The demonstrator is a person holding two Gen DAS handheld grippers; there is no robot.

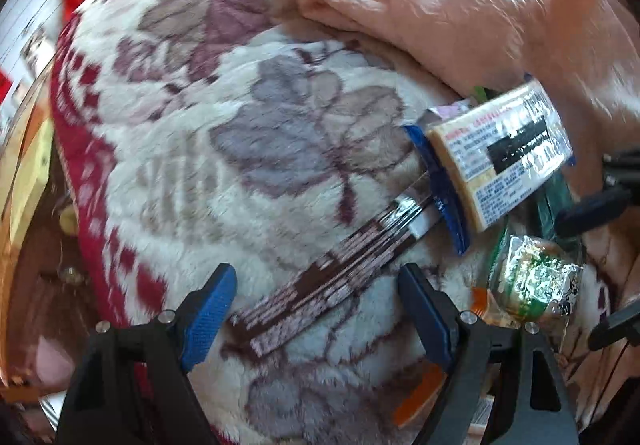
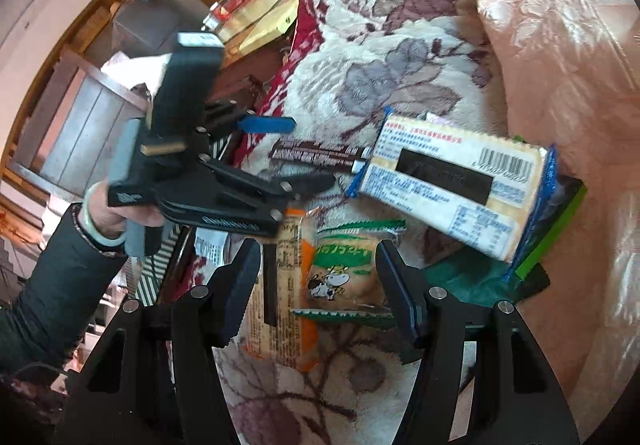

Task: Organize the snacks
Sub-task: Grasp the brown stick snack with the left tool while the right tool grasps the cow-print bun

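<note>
Left claw: the left gripper (image 1: 316, 309) hangs spread wide over the plush floral cream-and-red blanket (image 1: 192, 117), blue pads apart, nothing between them.
Right claw: the right gripper (image 2: 316, 297) is spread open too, low over the snack pile, holding nothing.
Stick packet: one long brown-and-white patterned stick packet (image 1: 320, 273) lies flat on the blanket; in the left wrist view its long axis runs from just ahead of the left claw up and right, its far end touching the cracker pack.
Cracker pack: one large rectangular cream cracker pack with blue crimped ends (image 2: 452, 185) sits tilted on top of other wrappers, long axis slanting down to the right in the right wrist view, barcode towards its right end.
Cow snack: one small green-and-white pouch printed with a cartoon cow (image 2: 344, 269) lies right between the right claw's fingers, crimped edges top and bottom.
Orange packet: one slim orange-and-cream packet (image 2: 284, 297) lies beside the cow pouch, long axis pointing away from the claw.
Green bag: one dark green foil bag (image 2: 468, 277) lies partly under the cracker pack.
Only in right view: the left gripper (image 2: 308, 153) seen side-on, and the person's left hand (image 2: 120, 221) on its handle.
Peach quilt: a satin peach quilt (image 1: 460, 5) is bunched beyond the snacks.
</note>
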